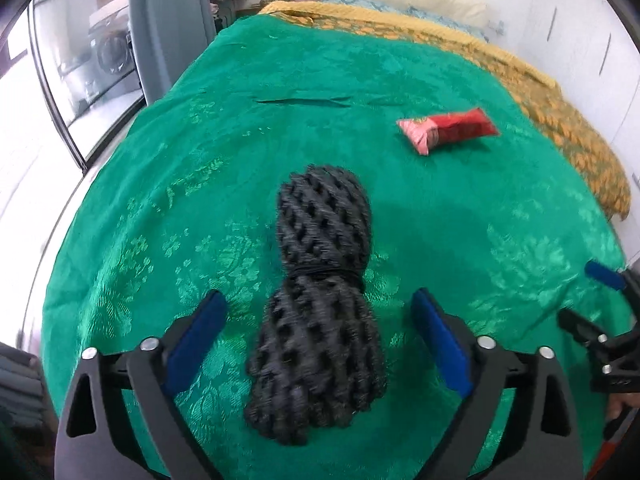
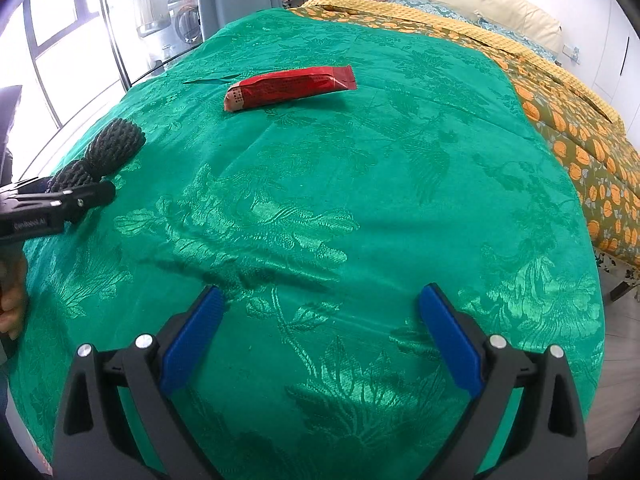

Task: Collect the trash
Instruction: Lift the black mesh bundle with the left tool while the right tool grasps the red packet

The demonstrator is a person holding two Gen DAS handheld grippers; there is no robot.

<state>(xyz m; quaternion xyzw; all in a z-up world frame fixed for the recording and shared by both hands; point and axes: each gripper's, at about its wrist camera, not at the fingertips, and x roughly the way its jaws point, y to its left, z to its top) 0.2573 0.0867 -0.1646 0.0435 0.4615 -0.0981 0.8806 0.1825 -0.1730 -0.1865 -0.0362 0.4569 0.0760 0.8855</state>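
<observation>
left gripper (image 1: 318,332): jaws wide, holding nothing; black foam net bundle (image 1: 320,312) lies right between the blue pads, not visibly touching either; its long axis runs straight ahead along the fingers, tied waist just past the fingertips, so the near lobe is already inside the jaw span; my read: closing now would grab that near lobe across its width, no re-aim needed; right gripper (image 2: 320,328): also wide open, empty, only green bedspread (image 2: 400,200) under it; bundle sits well off to its left, beside the left gripper; farther out, red snack wrapper (image 2: 290,88) lies flat on the spread, long axis roughly crosswise to the right fingers, ahead and slightly left; right hand is the nearer one for it; likely needs a wrist turn or an end-on approach; no bin visible in either view.
</observation>
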